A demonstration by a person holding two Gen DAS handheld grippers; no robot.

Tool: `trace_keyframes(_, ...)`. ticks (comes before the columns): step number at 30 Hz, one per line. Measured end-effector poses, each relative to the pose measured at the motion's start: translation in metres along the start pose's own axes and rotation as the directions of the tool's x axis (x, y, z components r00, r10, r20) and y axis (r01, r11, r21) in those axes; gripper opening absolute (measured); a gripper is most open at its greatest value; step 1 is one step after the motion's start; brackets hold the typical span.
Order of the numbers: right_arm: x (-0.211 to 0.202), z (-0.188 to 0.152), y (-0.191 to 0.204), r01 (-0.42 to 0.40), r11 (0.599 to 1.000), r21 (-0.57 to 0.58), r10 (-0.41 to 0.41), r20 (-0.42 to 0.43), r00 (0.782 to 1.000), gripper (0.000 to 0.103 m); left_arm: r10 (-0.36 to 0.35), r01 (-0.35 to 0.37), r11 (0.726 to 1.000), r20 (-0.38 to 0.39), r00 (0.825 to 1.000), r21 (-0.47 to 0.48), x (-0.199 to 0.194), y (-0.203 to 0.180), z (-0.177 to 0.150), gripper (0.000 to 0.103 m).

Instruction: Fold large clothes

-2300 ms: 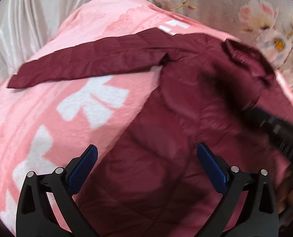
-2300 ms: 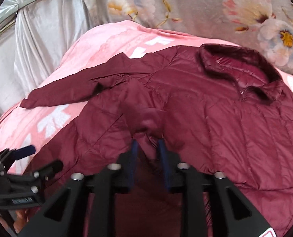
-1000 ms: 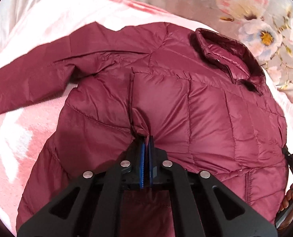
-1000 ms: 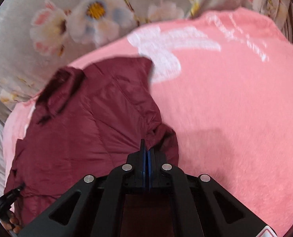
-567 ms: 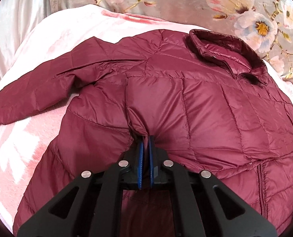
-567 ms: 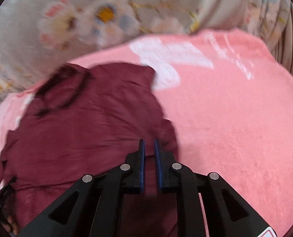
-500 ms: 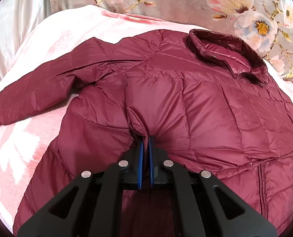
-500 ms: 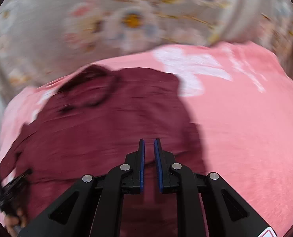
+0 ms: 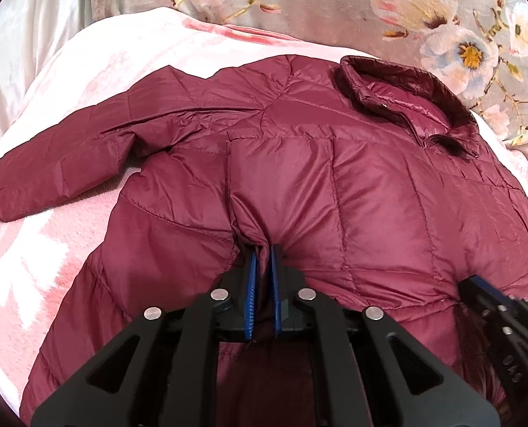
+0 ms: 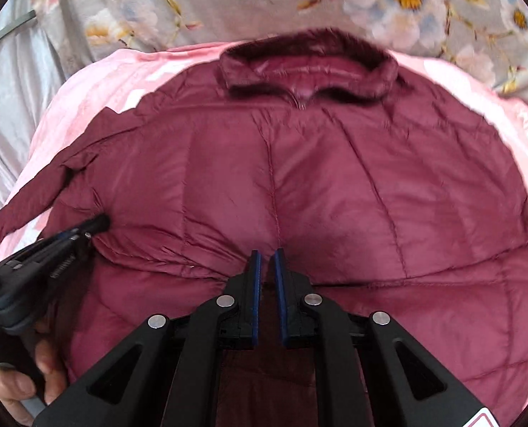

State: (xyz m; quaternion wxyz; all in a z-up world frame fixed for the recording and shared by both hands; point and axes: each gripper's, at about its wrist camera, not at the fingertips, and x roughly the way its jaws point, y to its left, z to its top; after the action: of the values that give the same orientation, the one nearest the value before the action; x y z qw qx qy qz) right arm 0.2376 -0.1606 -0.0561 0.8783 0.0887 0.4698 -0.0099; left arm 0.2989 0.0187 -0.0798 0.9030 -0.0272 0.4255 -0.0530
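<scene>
Where pinched, jacket within left claw

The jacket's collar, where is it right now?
In the left wrist view the collar sits at the upper right, at the far end of the maroon jacket, beside the floral fabric behind the pink blanket.

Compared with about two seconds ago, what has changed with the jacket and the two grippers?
The left gripper, open and empty then, is now shut on a fold of the jacket. The right gripper, which pinched a sleeve then, has folded that sleeve across the body, let go and swung back over the jacket's middle; its jaws are closing again, nothing visibly between them. The other sleeve stayed spread out on the pink blanket.
</scene>
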Motion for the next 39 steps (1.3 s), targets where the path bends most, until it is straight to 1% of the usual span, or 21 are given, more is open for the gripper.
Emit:
trace_keyframes(3,0.002,-0.001,0.002,0.015,1.000,-0.010,-0.015,0.010,1.000,0.009,0.003,-0.003,1.000,0.000,1.000,0.002,0.000,-0.001,0.000,0.008)
trace_keyframes(6,0.003,-0.005,0.012,0.066,0.996,-0.052,-0.065,0.028,0.998,0.009,0.005,-0.005,1.000,0.000,1.000,0.004,0.000,0.000,0.000,0.008)
trace_keyframes(8,0.004,-0.006,0.014,0.083,0.995,-0.064,-0.081,0.032,0.996,0.009,0.005,-0.005,1.000,0.000,1.000,0.003,0.000,0.000,0.000,0.008)
trace_keyframes(12,0.004,-0.005,0.013,0.091,0.994,-0.069,-0.088,0.034,0.996,0.009,0.007,-0.007,1.000,0.000,1.000,0.006,0.000,0.000,0.000,0.008)
trace_keyframes(16,0.005,-0.006,0.017,0.115,0.990,-0.086,-0.112,0.037,0.993,0.009,0.029,-0.029,0.999,0.001,1.000,0.023,0.000,-0.003,-0.001,0.008)
trace_keyframes(18,0.005,-0.006,0.019,0.125,0.988,-0.094,-0.122,0.038,0.992,0.009,0.028,-0.028,0.999,0.001,1.000,0.022,0.000,-0.003,-0.001,0.008)
trace_keyframes(20,0.005,-0.006,0.018,0.124,0.988,-0.094,-0.121,0.038,0.992,0.009,0.017,-0.017,1.000,0.000,1.000,0.013,0.000,-0.001,-0.001,0.008)
trace_keyframes(21,0.005,-0.006,0.017,0.120,0.989,-0.090,-0.117,0.038,0.992,0.009,-0.001,0.001,1.000,0.001,1.000,0.000,0.000,0.002,0.000,0.009)
trace_keyframes(22,0.005,-0.006,0.015,0.110,0.990,-0.082,-0.108,0.037,0.994,0.009,-0.023,0.023,1.000,0.002,1.000,-0.017,-0.001,0.005,0.000,0.011)
trace_keyframes(24,0.004,-0.005,0.011,0.090,0.994,-0.067,-0.088,0.034,0.996,0.009,-0.089,0.090,0.993,0.012,0.996,-0.077,-0.005,0.018,-0.001,0.020)
trace_keyframes(26,0.004,-0.005,0.011,0.087,0.994,-0.062,-0.085,0.035,0.996,0.009,-0.167,0.171,0.970,0.038,0.985,-0.172,-0.018,0.044,-0.003,0.039)
trace_keyframes(27,0.004,-0.005,0.012,0.090,0.994,-0.064,-0.088,0.035,0.996,0.009,-0.182,0.189,0.956,0.052,0.982,-0.223,-0.030,0.063,-0.005,0.044)
trace_keyframes(29,0.004,-0.006,0.015,0.107,0.991,-0.076,-0.104,0.038,0.994,0.009,-0.174,0.194,0.938,0.095,0.980,-0.287,-0.052,0.095,-0.007,0.068)
trace_keyframes(31,0.004,-0.006,0.016,0.120,0.989,-0.085,-0.117,0.040,0.992,0.009,-0.143,0.188,0.914,0.148,0.979,-0.360,-0.077,0.140,-0.009,0.079)
trace_keyframes(32,0.004,-0.006,0.017,0.124,0.988,-0.088,-0.121,0.041,0.992,0.009,-0.113,0.172,0.903,0.169,0.979,-0.393,-0.087,0.164,-0.011,0.081)
trace_keyframes(34,0.003,-0.006,0.018,0.132,0.987,-0.092,-0.128,0.043,0.991,0.010,-0.022,0.102,0.882,0.177,0.984,-0.461,-0.103,0.216,-0.012,0.082)
trace_keyframes(35,0.003,-0.006,0.018,0.138,0.986,-0.093,-0.134,0.044,0.990,0.011,0.033,0.054,0.868,0.166,0.986,-0.494,-0.108,0.246,-0.012,0.083)
trace_keyframes(36,0.003,-0.006,0.018,0.140,0.986,-0.093,-0.137,0.045,0.990,0.011,0.076,0.013,0.856,0.151,0.986,-0.517,-0.111,0.266,-0.013,0.083)
trace_keyframes(37,0.003,-0.006,0.019,0.144,0.985,-0.094,-0.140,0.046,0.989,0.011,0.133,-0.043,0.831,0.123,0.983,-0.554,-0.113,0.297,-0.014,0.083)
trace_keyframes(39,0.003,-0.006,0.019,0.150,0.984,-0.097,-0.146,0.047,0.988,0.012,0.197,-0.112,0.779,0.071,0.978,-0.617,-0.112,0.341,-0.018,0.082)
